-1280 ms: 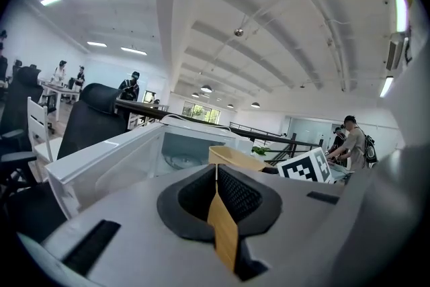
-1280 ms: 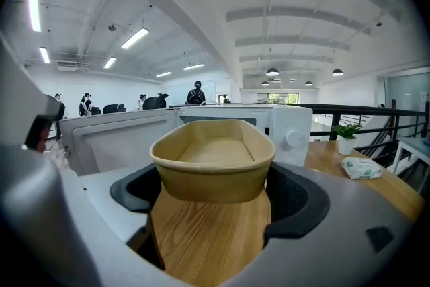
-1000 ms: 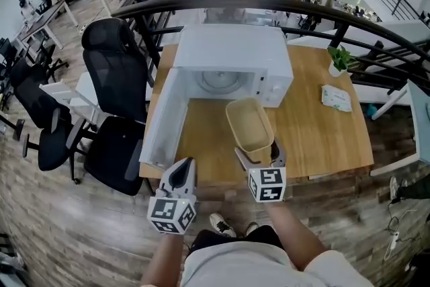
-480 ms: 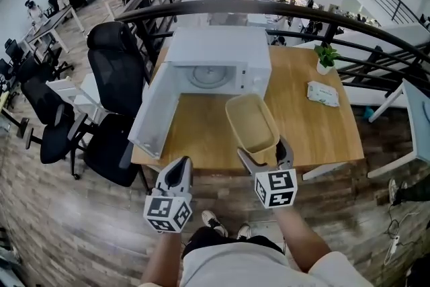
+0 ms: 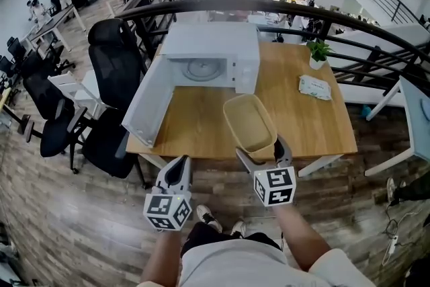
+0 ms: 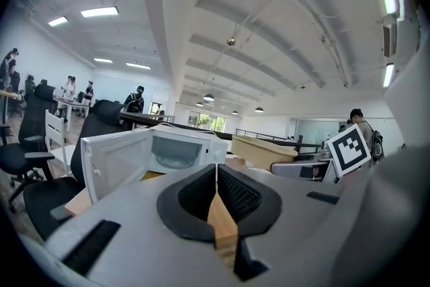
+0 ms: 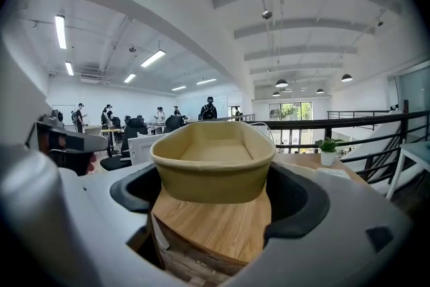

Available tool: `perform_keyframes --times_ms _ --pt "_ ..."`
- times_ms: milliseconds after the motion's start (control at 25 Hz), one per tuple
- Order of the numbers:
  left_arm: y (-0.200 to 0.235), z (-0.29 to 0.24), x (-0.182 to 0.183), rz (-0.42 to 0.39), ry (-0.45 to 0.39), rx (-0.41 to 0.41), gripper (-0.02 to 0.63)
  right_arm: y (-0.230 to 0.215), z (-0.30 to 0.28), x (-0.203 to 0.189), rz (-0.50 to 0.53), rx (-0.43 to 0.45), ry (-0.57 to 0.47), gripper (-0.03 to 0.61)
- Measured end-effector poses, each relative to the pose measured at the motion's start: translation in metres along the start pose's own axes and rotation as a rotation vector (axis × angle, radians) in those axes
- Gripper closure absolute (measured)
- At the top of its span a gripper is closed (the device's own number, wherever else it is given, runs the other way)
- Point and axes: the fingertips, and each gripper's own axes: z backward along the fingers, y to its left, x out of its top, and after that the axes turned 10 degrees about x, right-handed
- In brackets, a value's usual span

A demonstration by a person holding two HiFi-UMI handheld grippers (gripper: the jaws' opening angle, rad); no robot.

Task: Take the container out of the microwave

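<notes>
The beige oval container (image 5: 250, 123) hangs tilted over the wooden table's front edge (image 5: 201, 144), and my right gripper (image 5: 263, 154) is shut on its near end. In the right gripper view the empty container (image 7: 213, 165) fills the space between the jaws. The white microwave (image 5: 211, 50) stands at the table's back with its door (image 5: 149, 111) swung wide open to the left and its glass turntable bare. My left gripper (image 5: 176, 175) is shut and empty, below the table's front edge; its own view shows the microwave (image 6: 168, 151) ahead.
A small potted plant (image 5: 317, 54) and a packet of wipes (image 5: 314, 87) lie on the table's right side. Black office chairs (image 5: 114, 64) crowd the left, close to the open door. A dark railing (image 5: 282, 10) runs behind the table.
The whole view has backed away from the table. The container, held in my right gripper, has moved from in front of the microwave toward the table's front edge. The left gripper stays shut.
</notes>
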Motion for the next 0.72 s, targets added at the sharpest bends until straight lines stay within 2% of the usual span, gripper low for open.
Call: perform_keyframes --times_ms 720 --pt "-0.014 0.010 0.005 -0.008 -0.021 0.001 0.577 0.000 0.017 0.003 -0.007 0.007 -0.023 0.081"
